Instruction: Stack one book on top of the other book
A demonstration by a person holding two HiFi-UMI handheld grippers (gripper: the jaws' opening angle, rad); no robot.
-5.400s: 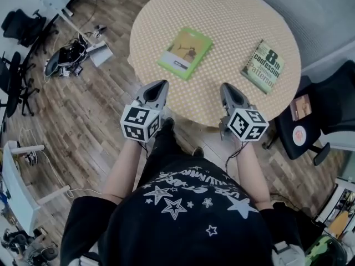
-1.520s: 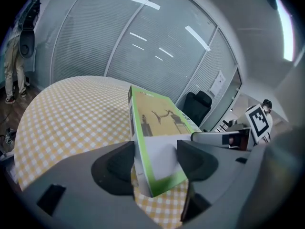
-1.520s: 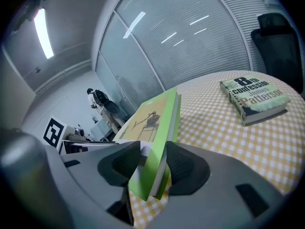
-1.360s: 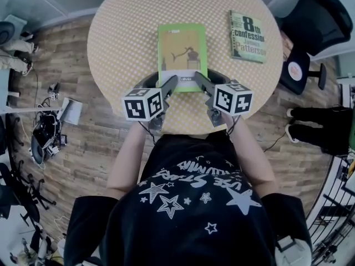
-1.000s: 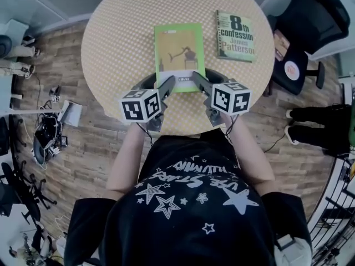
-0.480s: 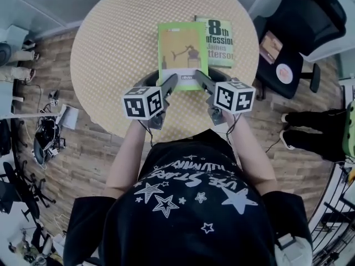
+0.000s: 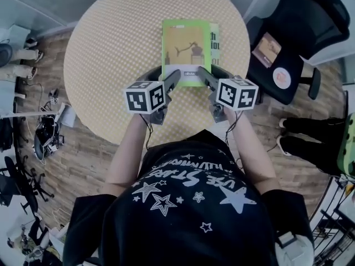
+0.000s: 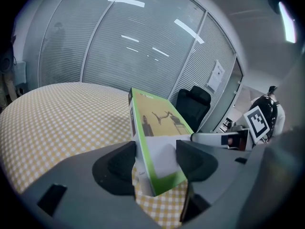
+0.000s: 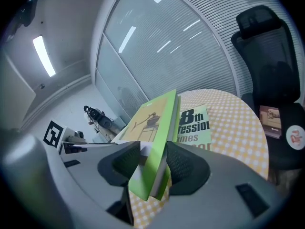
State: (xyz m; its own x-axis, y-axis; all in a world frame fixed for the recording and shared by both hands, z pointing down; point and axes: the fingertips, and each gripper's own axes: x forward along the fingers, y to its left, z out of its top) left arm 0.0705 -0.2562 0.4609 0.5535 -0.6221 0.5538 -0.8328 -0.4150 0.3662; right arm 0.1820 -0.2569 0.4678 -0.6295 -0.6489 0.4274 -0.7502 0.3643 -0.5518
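Grip by left claw [image 7: 173,76] and right claw [image 7: 202,75] on near corners of green book [image 7: 186,47], raised over checked tabletop [image 7: 111,54], partly covering second book [image 7: 215,42] lying flat beneath its right edge.

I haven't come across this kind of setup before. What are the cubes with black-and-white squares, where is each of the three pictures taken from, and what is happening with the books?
There is no robot here. A person stands at a round table and holds a two-jaw gripper in each hand; the marker cubes are parts of those grippers. The top-down picture comes from a camera on the person's head. The other two come from cameras riding on each gripper, looking along its jaws.

The left gripper and the right gripper each clamp a near corner of the green book, which is lifted off the tablecloth. It partly covers the second book, titled "8th Confession", which lies flat on the table. A black office chair stands beside the table.
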